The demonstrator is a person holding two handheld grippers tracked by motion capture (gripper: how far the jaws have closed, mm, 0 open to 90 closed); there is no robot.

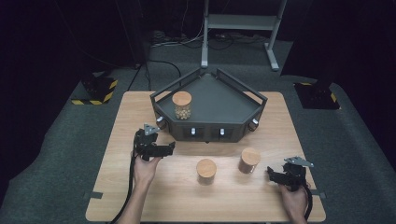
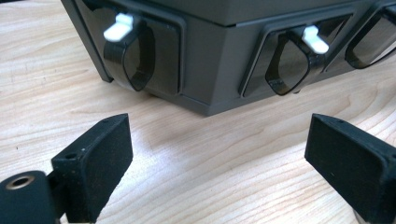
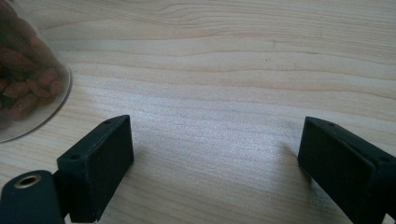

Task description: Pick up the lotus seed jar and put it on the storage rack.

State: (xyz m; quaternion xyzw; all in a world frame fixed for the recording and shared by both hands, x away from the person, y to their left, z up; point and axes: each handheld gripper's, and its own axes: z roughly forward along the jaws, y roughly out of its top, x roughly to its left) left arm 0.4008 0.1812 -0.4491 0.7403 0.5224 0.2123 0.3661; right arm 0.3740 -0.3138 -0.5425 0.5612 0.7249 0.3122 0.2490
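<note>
While both my hands rest low over the wooden table [image 1: 140, 196], neither tool grips anything. My left gripper [image 1: 164, 150] sits near the front left corner of the dark tray [image 1: 219, 100], its jaws spread wide with only bare wood between them. In the left gripper view that gripper [image 2: 217, 149] looks straight at the tray's front wall, where two clear latches with white tabs [image 2: 119, 25] hang in their recesses, close ahead but not touched.

My right gripper [image 1: 272, 173] lies near the table's right edge, jaws apart and empty too. In the right gripper view the gripper [image 3: 215, 149] has plain tabletop in its gap, and a glass jar of reddish-brown pieces [image 3: 28, 74] stands off to the left, just beyond one jaw, not touching it.

Three jars with wooden lids are out: one [image 1: 181, 105] stands inside the tray at its left, and two stand on the table in front of it, the middle jar [image 1: 206, 171] between my hands and the darker jar [image 1: 249, 160] nearer my right gripper.
</note>
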